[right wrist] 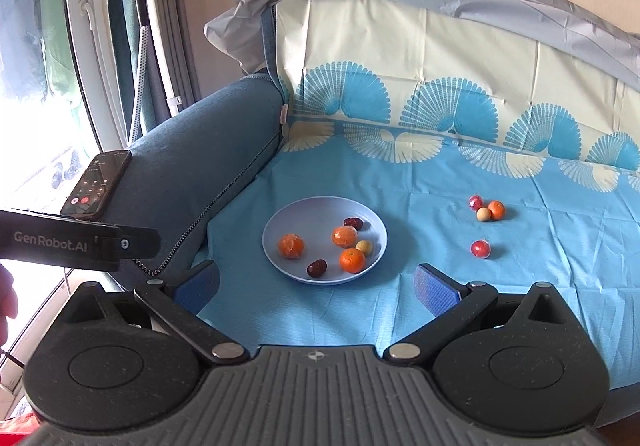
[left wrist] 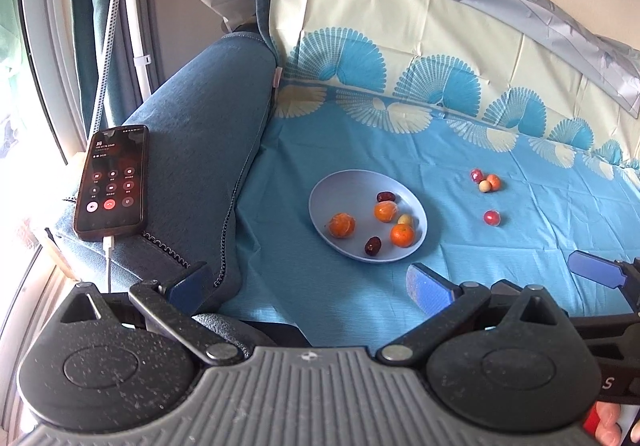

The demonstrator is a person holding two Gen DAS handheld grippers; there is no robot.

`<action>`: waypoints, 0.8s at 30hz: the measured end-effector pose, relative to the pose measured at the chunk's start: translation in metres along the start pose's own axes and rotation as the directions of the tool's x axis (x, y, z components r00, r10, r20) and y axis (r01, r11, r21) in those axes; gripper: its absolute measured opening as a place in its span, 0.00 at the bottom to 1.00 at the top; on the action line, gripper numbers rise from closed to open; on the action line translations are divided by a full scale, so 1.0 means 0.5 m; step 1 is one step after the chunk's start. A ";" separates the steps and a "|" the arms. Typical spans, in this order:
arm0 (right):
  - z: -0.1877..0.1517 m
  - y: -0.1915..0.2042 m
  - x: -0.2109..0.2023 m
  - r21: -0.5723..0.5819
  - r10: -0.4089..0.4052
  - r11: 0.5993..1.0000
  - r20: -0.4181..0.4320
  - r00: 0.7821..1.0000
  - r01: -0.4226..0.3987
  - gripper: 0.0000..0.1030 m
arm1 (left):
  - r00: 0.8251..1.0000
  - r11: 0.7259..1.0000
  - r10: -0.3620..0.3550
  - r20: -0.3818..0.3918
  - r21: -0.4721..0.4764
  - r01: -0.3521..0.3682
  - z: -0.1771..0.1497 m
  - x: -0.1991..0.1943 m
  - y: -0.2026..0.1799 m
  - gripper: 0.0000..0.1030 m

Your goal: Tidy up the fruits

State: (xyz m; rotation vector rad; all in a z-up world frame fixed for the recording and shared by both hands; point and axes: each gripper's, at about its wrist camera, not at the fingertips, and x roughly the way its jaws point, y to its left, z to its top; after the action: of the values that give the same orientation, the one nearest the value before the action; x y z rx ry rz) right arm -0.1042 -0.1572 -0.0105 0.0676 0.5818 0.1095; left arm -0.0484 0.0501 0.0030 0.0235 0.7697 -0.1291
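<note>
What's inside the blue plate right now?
The plate holds three oranges, two dark dates and one pale round fruit. That fruit sits partly behind an orange; nothing else is visibly hidden.

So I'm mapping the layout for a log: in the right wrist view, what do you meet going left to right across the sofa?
phone on the armrest → plate of fruit → lone red fruit on the blue cloth
</note>
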 end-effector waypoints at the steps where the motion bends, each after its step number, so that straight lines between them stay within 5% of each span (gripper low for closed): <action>1: 0.001 -0.001 0.002 0.005 -0.002 1.000 0.000 1.000 0.002 0.99 | 1.000 1.000 0.002 -0.004 -0.002 -0.002 0.002 0.003 0.000 1.00; 11: -0.008 -0.042 0.034 0.059 -0.024 0.998 -0.007 1.000 0.024 0.99 | 0.999 1.000 0.016 -0.037 0.010 -0.016 0.019 0.038 -0.012 1.00; 24: -0.045 -0.277 0.265 0.209 -0.260 0.939 -0.093 0.961 0.274 0.99 | 0.987 0.999 0.048 -0.153 0.031 -0.044 0.068 0.144 -0.054 1.00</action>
State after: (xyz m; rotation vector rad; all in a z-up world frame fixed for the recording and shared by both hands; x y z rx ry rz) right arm 0.0049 -0.2775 -0.1147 0.2000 0.6605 -0.2187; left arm 0.0229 0.0132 -0.0218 0.0777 0.9205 -0.0942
